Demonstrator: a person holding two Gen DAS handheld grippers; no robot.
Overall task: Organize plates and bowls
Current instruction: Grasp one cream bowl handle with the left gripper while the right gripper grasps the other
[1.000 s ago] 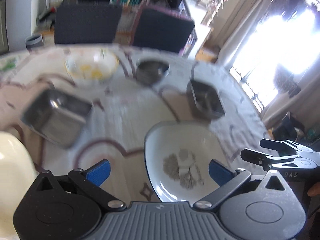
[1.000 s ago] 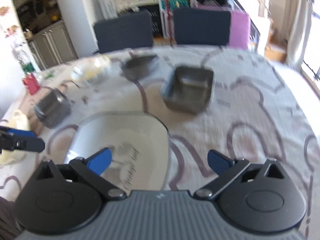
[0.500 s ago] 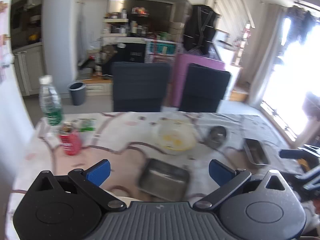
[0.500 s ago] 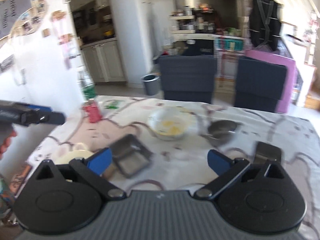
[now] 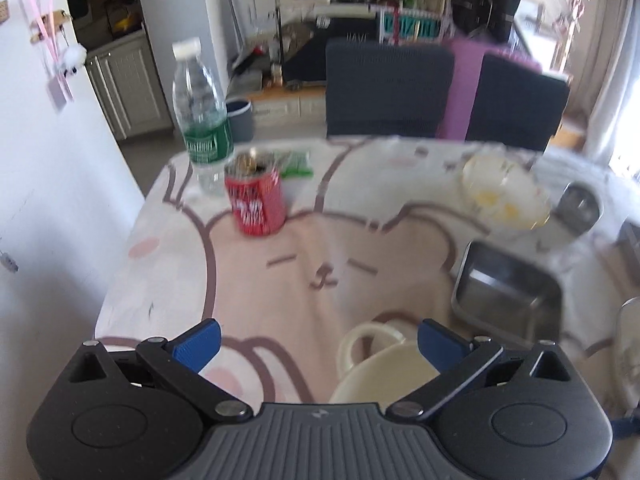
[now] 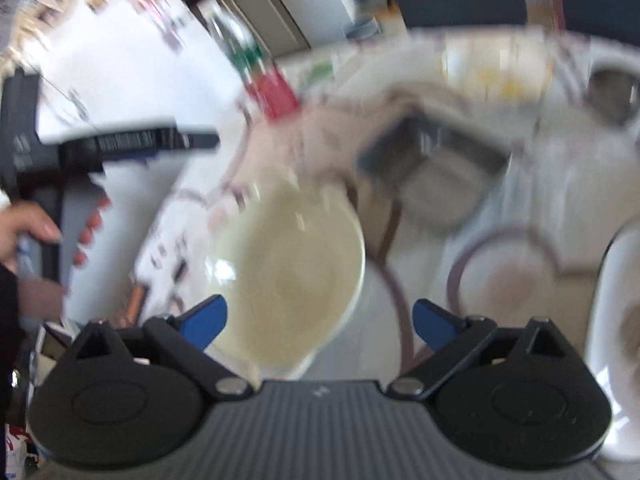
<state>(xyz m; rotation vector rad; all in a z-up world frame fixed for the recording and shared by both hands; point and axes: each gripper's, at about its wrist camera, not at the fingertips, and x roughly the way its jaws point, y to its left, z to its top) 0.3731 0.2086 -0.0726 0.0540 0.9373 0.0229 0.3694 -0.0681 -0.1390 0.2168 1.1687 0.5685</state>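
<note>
My right view is strongly blurred by motion: the cream bowl (image 6: 292, 264) is smeared, and my own gripper body hides its near rim at 6 o'clock. The white plate (image 6: 616, 320) at 3 o'clock is cut by the edge. In my left view the same bowl is half covered at 5 o'clock, and the steel tray (image 5: 506, 300) at 3 o'clock looks unsharp.

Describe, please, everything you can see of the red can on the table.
The red can stands upright on the patterned tablecloth, at the table's far left. It looks like metal with white lettering, too blurred to read, and its top seems opened. Just behind it stands a clear plastic bottle with a green label; whether they touch is unclear. Neither gripper is near it.
</note>
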